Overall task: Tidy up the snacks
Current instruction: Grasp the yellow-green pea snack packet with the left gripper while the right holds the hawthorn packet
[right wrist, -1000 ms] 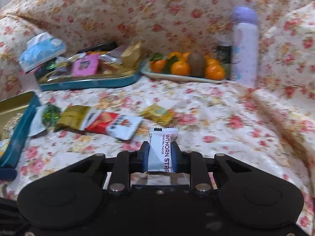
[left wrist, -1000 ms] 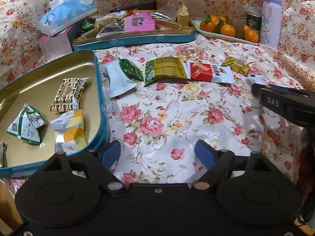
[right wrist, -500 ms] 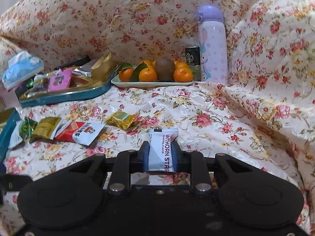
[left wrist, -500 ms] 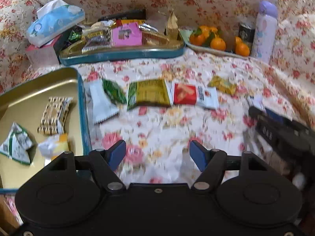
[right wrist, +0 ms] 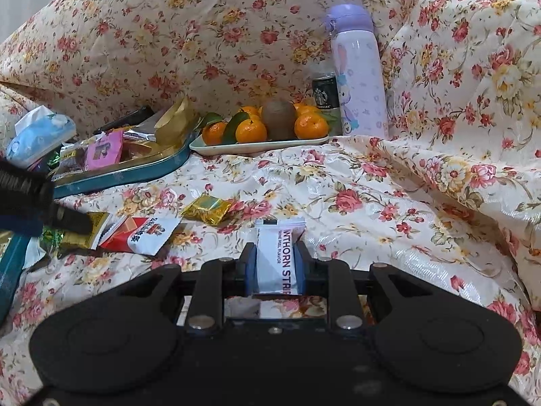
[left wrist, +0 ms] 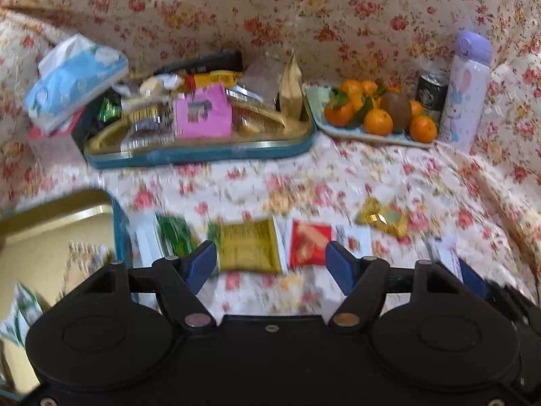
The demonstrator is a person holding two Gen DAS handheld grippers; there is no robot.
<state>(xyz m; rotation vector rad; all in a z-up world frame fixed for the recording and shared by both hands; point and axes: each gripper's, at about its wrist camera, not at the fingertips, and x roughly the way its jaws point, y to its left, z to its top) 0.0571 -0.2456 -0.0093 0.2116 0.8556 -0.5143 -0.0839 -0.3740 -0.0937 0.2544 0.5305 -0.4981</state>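
**Snack pack: light, crinkly, slippery film**

Floral-cloth tabletop (right wrist: 372, 203). Right tongs (right wrist: 275, 265) clenched on white hawthorn strip pack (right wrist: 277, 257), gripped mid-body, upright. Probably soft inside; pinch flat faces, not crimped ends. Left tongs (left wrist: 272, 264) released over yellow packet (left wrist: 248, 245).

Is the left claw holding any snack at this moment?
No, the left claw is open with only the cloth and lying packets between its fingers.

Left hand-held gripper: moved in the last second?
Yes. The left hand-held gripper advanced toward the gold-lined teal tin tray of snacks at the back; its open jaws now frame the yellow-green packet.
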